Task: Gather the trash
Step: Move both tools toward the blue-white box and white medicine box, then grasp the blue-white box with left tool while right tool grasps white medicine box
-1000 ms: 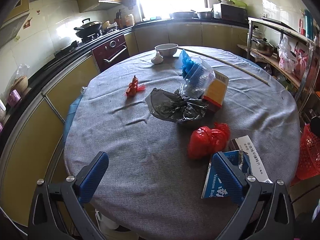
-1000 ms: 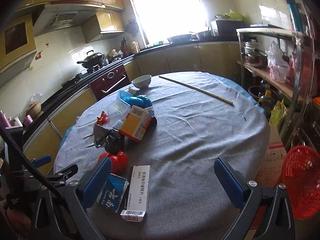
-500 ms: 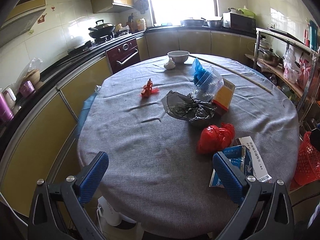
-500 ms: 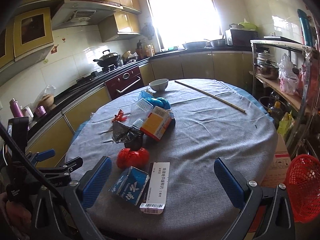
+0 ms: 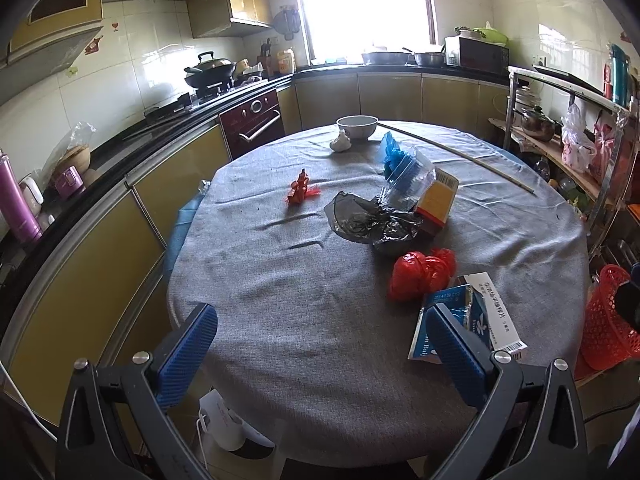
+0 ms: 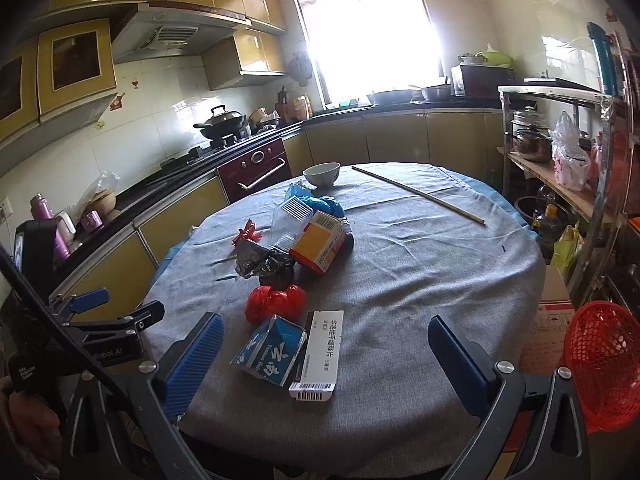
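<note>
Trash lies on a round grey-clothed table (image 5: 280,300): a red plastic bag (image 5: 420,272), a blue torn carton (image 6: 272,350), a white medicine box (image 6: 322,354), a black plastic bag (image 5: 372,222), an orange box (image 6: 318,246), a clear bag with blue contents (image 5: 404,168) and a small red wrapper (image 5: 302,192). A red mesh basket (image 6: 604,364) stands on the floor right of the table. My left gripper (image 5: 320,356) is open and empty at the table's near edge. My right gripper (image 6: 328,364) is open and empty, with the blue carton and white box between its fingers' line.
A white bowl (image 5: 357,126) and a long stick (image 5: 456,158) lie at the far side. A metal shelf rack (image 6: 568,152) stands right; a cardboard box (image 6: 548,320) sits beside the basket. Kitchen counters and a stove (image 5: 224,92) run along the left.
Both grippers have pulled back and risen from the table, so more of the table and room shows. Both stay open. Nothing on the table has moved.
</note>
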`<state>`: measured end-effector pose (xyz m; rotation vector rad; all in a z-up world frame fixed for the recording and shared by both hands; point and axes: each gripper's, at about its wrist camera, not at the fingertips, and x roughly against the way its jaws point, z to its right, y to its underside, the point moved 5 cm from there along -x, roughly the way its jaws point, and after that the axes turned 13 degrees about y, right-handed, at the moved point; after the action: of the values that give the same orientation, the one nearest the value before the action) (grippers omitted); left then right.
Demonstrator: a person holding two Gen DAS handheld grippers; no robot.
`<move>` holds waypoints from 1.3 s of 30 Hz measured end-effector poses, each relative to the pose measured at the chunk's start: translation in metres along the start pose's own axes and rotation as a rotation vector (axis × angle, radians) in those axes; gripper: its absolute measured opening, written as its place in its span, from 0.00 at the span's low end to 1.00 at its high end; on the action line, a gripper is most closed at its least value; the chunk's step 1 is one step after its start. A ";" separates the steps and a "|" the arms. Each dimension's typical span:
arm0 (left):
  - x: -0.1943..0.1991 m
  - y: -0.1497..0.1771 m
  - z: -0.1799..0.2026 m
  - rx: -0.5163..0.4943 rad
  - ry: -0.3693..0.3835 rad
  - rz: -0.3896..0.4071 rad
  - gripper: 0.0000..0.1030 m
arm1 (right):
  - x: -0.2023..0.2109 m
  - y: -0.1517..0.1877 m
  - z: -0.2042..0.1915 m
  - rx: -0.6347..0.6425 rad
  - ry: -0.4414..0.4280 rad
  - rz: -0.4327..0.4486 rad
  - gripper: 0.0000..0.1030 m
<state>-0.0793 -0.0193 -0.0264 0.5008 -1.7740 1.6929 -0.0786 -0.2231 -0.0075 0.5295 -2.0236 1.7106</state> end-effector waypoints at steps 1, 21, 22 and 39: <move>0.001 0.000 0.001 -0.002 0.000 0.002 1.00 | 0.002 0.001 0.001 -0.001 -0.001 0.002 1.00; 0.008 -0.001 0.016 -0.039 0.003 0.007 1.00 | 0.018 0.005 0.013 -0.023 0.002 0.016 1.00; 0.007 0.000 0.015 -0.037 0.007 0.002 1.00 | 0.017 0.005 0.013 -0.025 0.001 0.015 1.00; -0.081 0.013 0.040 0.115 0.430 -0.303 1.00 | -0.028 0.011 0.029 -0.060 0.073 -0.102 1.00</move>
<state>-0.0353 -0.0694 -0.0892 0.3940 -1.2341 1.5528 -0.0636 -0.2496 -0.0364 0.5327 -1.9562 1.5816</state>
